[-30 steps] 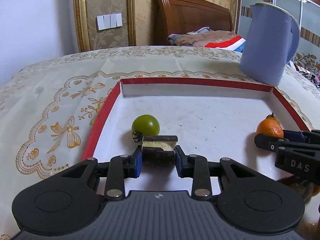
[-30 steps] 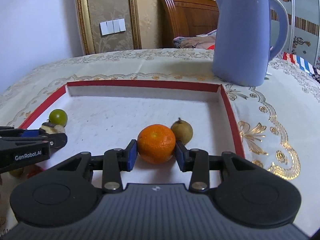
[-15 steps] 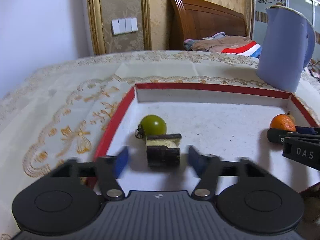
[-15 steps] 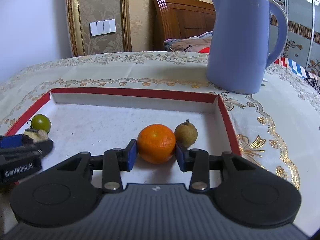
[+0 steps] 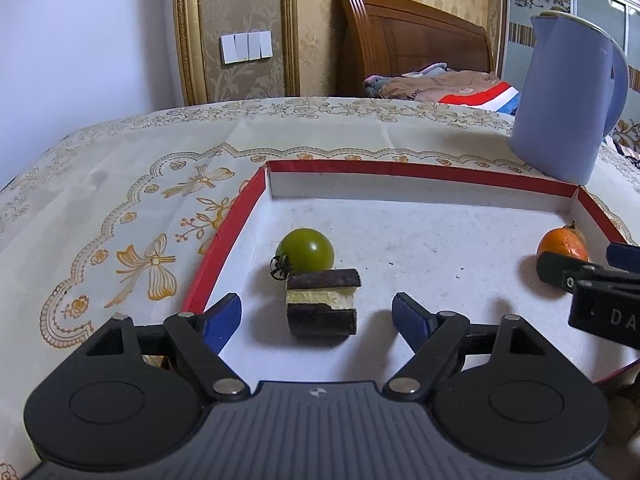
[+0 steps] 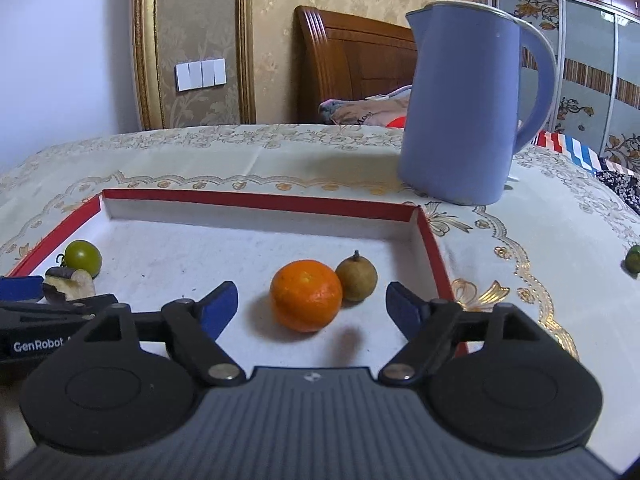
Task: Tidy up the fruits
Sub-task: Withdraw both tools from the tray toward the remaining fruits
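Inside red-rimmed tray (image 6: pixel 256 202): both grippers just spread wide, round orange (image 6: pixel 306 295), layered dark block (image 5: pixel 322 307) released

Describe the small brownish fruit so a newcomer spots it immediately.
Find the red-rimmed tray before the blue kettle. Near its right wall sits an orange; the brown fruit touches its far right side, smaller, dull tan, with a stem tip.

The orange (image 6: pixel 306 295) rested on the white floor of the red-rimmed tray (image 6: pixel 260 201), near its right wall, touching or nearly touching a small brown stemmed fruit (image 6: pixel 356 281). The green tomato (image 5: pixel 306 250) lay near the left wall, directly behind a dark, pale-centred chunk (image 5: pixel 322 301), possibly cut fruit.
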### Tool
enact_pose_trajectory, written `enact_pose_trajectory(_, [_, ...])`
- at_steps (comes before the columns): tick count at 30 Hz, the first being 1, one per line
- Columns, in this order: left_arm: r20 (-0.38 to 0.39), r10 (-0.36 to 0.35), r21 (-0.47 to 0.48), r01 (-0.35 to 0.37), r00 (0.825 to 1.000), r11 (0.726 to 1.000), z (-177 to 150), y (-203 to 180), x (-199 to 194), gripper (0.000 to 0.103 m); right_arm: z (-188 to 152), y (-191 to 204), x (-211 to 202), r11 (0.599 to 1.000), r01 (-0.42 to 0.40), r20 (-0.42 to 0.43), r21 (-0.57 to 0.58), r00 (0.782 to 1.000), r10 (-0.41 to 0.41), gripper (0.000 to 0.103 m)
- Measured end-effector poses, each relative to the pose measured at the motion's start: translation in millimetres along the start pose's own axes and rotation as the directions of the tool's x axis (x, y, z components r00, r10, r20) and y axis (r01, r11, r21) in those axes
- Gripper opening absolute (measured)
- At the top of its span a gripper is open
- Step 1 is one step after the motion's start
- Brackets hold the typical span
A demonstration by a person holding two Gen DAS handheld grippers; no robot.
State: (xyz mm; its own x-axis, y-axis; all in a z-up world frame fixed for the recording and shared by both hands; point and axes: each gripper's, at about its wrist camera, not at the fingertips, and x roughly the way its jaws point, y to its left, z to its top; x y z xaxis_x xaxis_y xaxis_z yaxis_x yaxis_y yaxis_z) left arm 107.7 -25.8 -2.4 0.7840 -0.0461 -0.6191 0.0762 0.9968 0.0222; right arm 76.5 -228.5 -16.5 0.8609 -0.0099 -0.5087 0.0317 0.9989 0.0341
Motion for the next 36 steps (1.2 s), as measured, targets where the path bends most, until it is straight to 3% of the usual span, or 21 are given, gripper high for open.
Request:
enact_pose_trajectory(4, [0.048, 0.01, 0.0, -0.01, 0.999, 1.0, -1.3, -0.6, -8.3, 0.083, -6.9, 3.9, -11.1, 0.999, 0.025, 0.042, -0.029, 0.999, -0.024, 0.099])
enact_pose_trajectory(8, [0.087, 0.026, 0.001, -0.026, 0.996, 1.0, -2.1, -0.6, -15.5, 0.083, -10.3, 6.1, -14.6, 0.997, 0.058, 0.058, -0.053, 0.997, -0.055, 0.099])
enact_pose_trajectory(18, [0.148, 0.038, -0.004, -0.037, 0.988, 0.999, -10.2, 6.3, -36.9, 0.083, -17.8, -8.7, -26.6, 0.999, 0.045, 0.067, 0.019, 0.997, -0.046, 0.1])
enact_pose_trajectory(23, [0.206, 0.03, -0.004, -0.03, 0.978, 1.0, -21.3, 17.1, -61.5, 0.083, -24.3, -19.7, -49.6, 0.997, 0.021, 0.138, 0.08, 0.99, -0.032, 0.101])
enact_pose_trajectory(32, [0.216, -0.069, -0.033, 0.077, 0.974, 0.996, -62.8, 58.8, -96.8, 0.083, -56.1, -39.8, -97.2, 0.988, -0.083, 0.218, 0.127, 0.974, 0.054, 0.103])
enact_pose_trajectory(36, [0.196, -0.084, -0.127, 0.11, 0.977, 0.986, -64.7, 76.4, -94.4, 0.083, -67.6, -51.8, -114.2, 0.977, -0.124, 0.267, 0.174, 0.961, 0.075, 0.103])
